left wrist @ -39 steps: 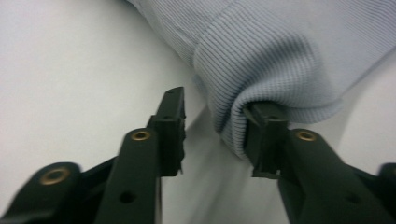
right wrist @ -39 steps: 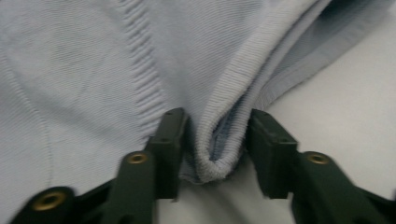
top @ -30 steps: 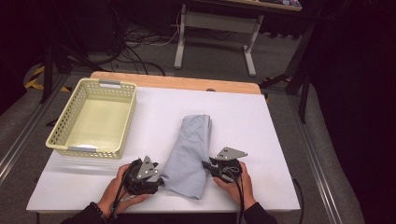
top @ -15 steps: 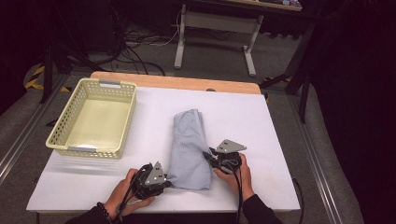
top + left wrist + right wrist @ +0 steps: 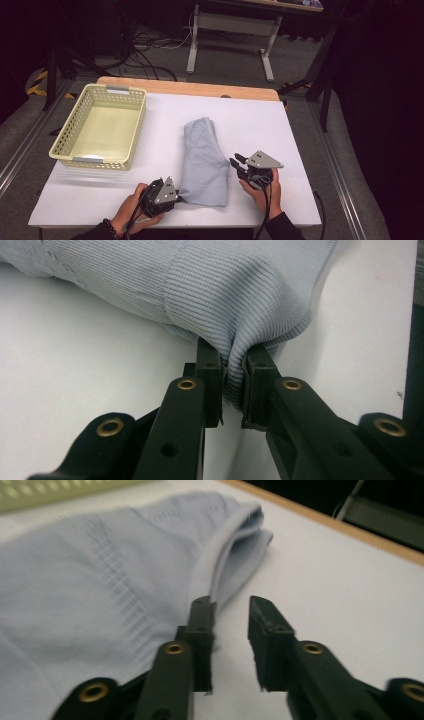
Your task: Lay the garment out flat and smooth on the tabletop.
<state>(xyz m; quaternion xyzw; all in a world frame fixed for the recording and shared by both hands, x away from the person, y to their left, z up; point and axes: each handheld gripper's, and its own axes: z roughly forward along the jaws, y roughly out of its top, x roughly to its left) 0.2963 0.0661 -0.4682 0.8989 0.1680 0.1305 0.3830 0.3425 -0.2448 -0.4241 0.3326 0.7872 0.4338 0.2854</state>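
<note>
At the near edge of the white table (image 5: pixel 305 150), the left gripper (image 5: pixel 176 196) is pinching the near left corner of a folded pale blue knitted garment (image 5: pixel 205 160). In the left gripper view, its two black jaws are nearly together, and a bunched tuck of the ribbed hem (image 5: pixel 235 360) is squeezed between the pads. Those jaws have just been closing on the cloth.

The right gripper (image 5: pixel 237 164) sits just beside the garment's right edge, held in the person's right hand (image 5: pixel 260 192). In the right gripper view, its jaws stand a little apart with bare tabletop between them. The left jaw is close against the folded edge of the cloth (image 5: pixel 215 580), and nothing is held. Its jaws have also just been narrowing, with no fabric between them.

The garment lies lengthwise in the middle of the table, running away from the person. A pale yellow mesh basket (image 5: pixel 122 162) stands empty to its left, well apart.

The work looks like folding or lifting the garment. To do it well, the right gripper likely needs to catch the matching near right corner, taking all the layers. Both hands should then probably rise together, so the fold does not slide open.
</note>
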